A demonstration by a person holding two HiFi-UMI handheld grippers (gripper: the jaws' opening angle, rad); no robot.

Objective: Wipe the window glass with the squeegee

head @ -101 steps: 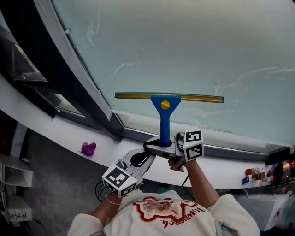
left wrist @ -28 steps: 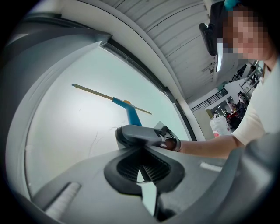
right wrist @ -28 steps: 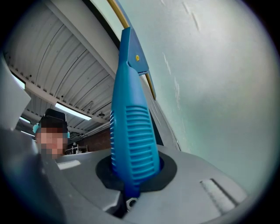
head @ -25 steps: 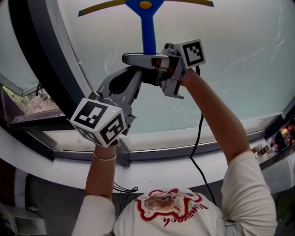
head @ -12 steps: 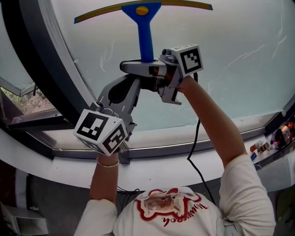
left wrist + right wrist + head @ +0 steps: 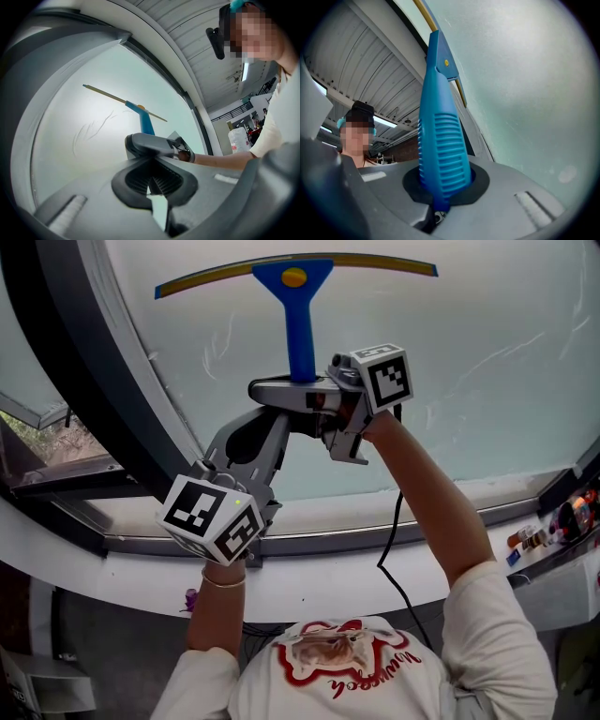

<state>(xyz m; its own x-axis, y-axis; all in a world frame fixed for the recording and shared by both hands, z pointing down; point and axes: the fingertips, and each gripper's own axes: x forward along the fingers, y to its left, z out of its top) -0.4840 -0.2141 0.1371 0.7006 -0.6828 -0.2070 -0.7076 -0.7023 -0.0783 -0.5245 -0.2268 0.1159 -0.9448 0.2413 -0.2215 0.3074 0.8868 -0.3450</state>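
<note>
The squeegee (image 6: 300,324) stands upright against the window glass (image 6: 487,343), its blue handle pinched low down between the 2 jaws of the right gripper (image 6: 302,390), while its yellow-edged blade (image 6: 375,261) lies across the pane near the top of the head view. The left gripper (image 6: 270,416) reaches up from below with its jaws pressed together on nothing, its tips just under the right gripper. The blade's left end sits near the dark window frame (image 6: 80,381); to its right and below it the glass runs wide and open down to the white sill (image 6: 375,563), with faint streaks (image 6: 223,345) left of the handle. Only the right gripper view shows the ribbed grip of the squeegee (image 6: 440,140) seated in the right gripper (image 6: 443,190). Only the left gripper view shows the closed pads of the left gripper (image 6: 154,180) and the person's hand (image 6: 185,155) beyond.
</note>
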